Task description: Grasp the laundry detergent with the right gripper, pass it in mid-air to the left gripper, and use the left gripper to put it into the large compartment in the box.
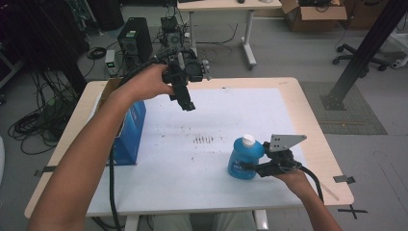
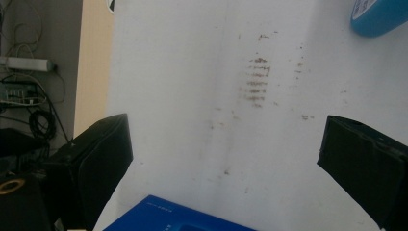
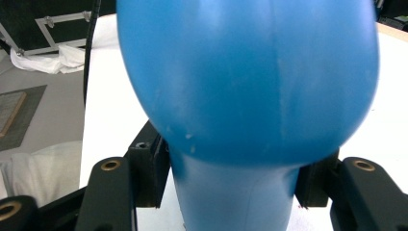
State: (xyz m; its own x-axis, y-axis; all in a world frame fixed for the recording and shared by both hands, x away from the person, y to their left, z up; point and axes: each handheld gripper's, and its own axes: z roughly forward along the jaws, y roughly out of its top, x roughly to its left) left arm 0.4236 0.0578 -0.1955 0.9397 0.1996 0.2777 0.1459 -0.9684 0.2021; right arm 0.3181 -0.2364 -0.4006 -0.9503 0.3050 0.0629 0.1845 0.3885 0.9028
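Observation:
A blue plastic bottle [image 1: 242, 162] with a white cap [image 1: 248, 140] stands upright on the white mat at the right front. My right gripper [image 1: 254, 168] comes at it from the right and is shut on it. In the right gripper view the bottle [image 3: 245, 82] looms large, and the pads [image 3: 153, 173] press on both sides of its narrower part. My left gripper [image 1: 187, 105] hangs open above the mat's far left part with nothing between its fingers. In the left gripper view its two black jaws stand wide apart over the stained mat [image 2: 192, 72].
A blue carton [image 1: 130, 132] stands at the table's left side, its corner also in the left gripper view [image 2: 168, 219]. Brown smudges [image 1: 203, 140] mark the mat's middle. A computer tower [image 1: 134, 41] and cables lie on the floor beyond the table.

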